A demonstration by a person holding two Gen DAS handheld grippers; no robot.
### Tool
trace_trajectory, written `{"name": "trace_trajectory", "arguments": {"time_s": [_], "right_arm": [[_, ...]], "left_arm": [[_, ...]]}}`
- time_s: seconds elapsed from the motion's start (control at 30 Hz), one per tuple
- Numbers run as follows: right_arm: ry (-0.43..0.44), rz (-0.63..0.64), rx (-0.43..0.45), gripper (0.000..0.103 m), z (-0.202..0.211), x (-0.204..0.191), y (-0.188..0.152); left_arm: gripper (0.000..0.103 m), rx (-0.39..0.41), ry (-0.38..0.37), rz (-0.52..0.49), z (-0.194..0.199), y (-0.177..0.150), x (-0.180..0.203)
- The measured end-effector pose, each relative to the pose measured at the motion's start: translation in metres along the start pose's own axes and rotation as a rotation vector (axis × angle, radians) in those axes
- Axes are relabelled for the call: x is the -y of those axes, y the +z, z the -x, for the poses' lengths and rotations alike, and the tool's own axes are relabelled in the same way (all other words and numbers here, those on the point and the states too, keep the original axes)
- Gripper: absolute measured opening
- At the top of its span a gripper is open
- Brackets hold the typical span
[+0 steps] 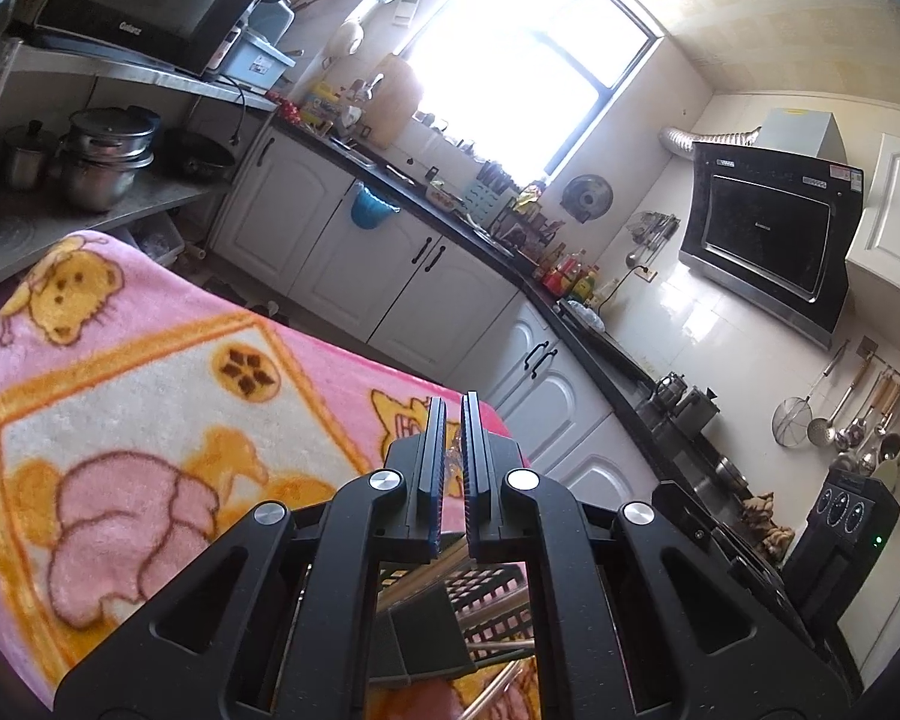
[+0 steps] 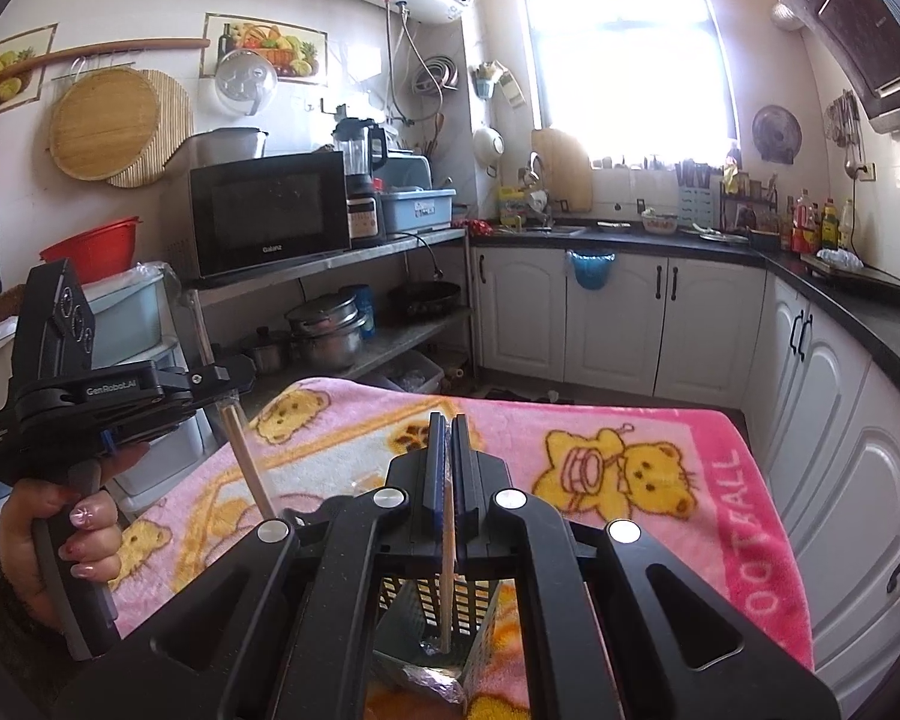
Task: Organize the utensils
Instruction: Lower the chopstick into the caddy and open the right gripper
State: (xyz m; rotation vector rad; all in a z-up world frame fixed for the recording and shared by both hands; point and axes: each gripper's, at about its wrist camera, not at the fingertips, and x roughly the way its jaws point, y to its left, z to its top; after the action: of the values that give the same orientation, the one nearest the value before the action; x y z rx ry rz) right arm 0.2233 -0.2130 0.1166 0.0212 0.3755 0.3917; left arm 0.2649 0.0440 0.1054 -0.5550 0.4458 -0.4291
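Observation:
My right gripper (image 2: 448, 420) is shut on a wooden chopstick (image 2: 448, 570) that hangs down into a black slotted utensil holder (image 2: 444, 612) on the pink blanket-covered table (image 2: 570, 420). My left gripper (image 1: 453, 405) is shut on a chopstick in a clear plastic wrapper (image 1: 453, 456); in the right wrist view that gripper (image 2: 228, 387) is at the left, above the table, holding the chopstick (image 2: 252, 468) slanted downward. The holder (image 1: 486, 594) also shows beneath the left gripper, with several chopsticks (image 1: 498, 642) lying across it.
A steel shelf (image 2: 390, 240) with a microwave (image 2: 270, 213) and pots (image 2: 324, 330) stands behind the table. White cabinets (image 2: 618, 312) under a dark counter run along the back and right. A plastic-wrapped item (image 2: 420, 675) lies by the holder.

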Motion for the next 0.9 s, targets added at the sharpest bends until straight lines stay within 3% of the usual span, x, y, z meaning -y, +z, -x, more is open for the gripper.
{"name": "trace_trajectory", "arguments": {"time_s": [0.1, 0.17, 0.27, 0.4, 0.67, 0.73, 0.9], "right_arm": [[-0.018, -0.011, -0.012, 0.004, -0.003, 0.004, -0.003], [-0.026, -0.022, -0.020, 0.007, -0.004, 0.008, -0.006], [-0.046, -0.028, -0.018, 0.021, -0.001, 0.012, -0.009], [-0.052, -0.028, -0.021, 0.027, 0.002, 0.016, -0.012], [-0.068, -0.049, -0.013, 0.045, 0.017, 0.020, -0.019], [-0.070, -0.053, -0.012, 0.047, 0.020, 0.020, -0.019], [-0.073, -0.058, -0.003, 0.057, 0.030, 0.018, -0.020]], "left_arm": [[0.005, -0.007, 0.021, -0.004, -0.001, -0.004, -0.003], [0.017, -0.009, 0.040, -0.010, 0.000, -0.006, -0.003], [0.026, -0.012, 0.061, -0.012, 0.004, -0.008, -0.004], [0.041, -0.002, 0.095, -0.029, 0.011, -0.012, -0.004], [0.088, 0.029, 0.143, -0.059, 0.033, -0.017, -0.003], [0.092, 0.029, 0.153, -0.069, 0.037, -0.019, -0.002], [0.093, 0.021, 0.197, -0.118, 0.046, -0.029, 0.003]]}}
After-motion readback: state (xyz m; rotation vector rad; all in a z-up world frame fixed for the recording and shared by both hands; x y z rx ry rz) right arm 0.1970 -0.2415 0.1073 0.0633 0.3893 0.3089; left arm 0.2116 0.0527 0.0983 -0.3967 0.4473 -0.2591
